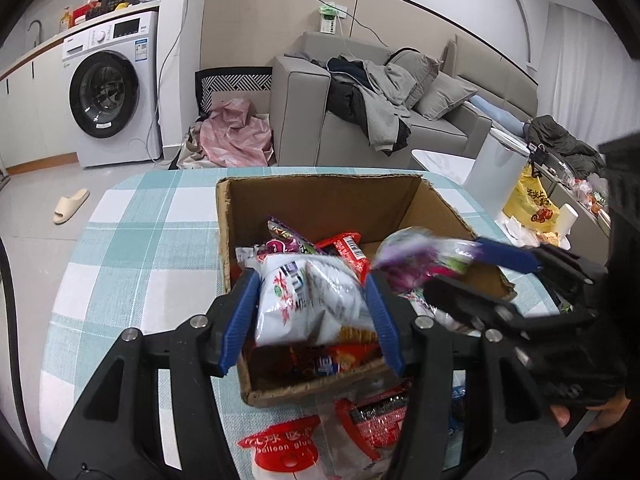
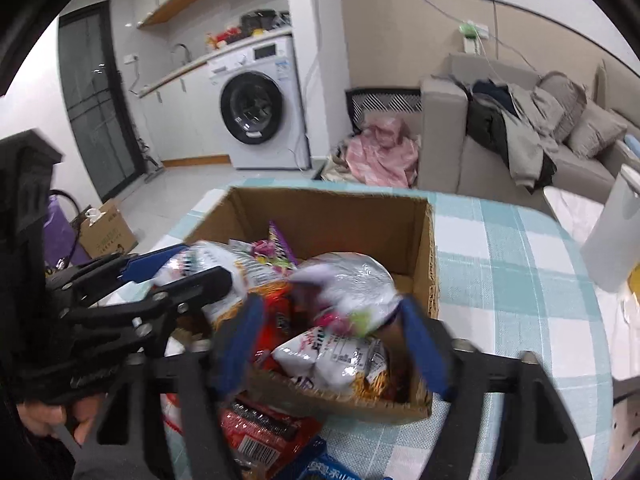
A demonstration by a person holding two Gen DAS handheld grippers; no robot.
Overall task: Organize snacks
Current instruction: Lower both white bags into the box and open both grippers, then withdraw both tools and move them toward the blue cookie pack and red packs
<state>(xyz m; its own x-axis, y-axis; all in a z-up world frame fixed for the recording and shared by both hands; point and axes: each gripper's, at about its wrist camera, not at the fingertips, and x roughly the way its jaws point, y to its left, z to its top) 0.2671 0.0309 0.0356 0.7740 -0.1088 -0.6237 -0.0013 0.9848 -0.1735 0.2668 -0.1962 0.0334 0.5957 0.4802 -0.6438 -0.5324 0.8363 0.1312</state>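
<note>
- Sitting on the teal-checked tablecloth, the cardboard box brims with snacks.
- Left gripper pinches a white packet over the box.
- Right gripper gapes; purple-white packet loose between.
- Washing machine, grey sofa behind.

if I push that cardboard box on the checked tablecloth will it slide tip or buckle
The cardboard box sits low and wide with snack packets piled inside, so it probably won't tip. On the cloth-covered table it may drag the fabric rather than slide cleanly. Its near edge looks torn and bowed, so pressing there could buckle it.
</note>
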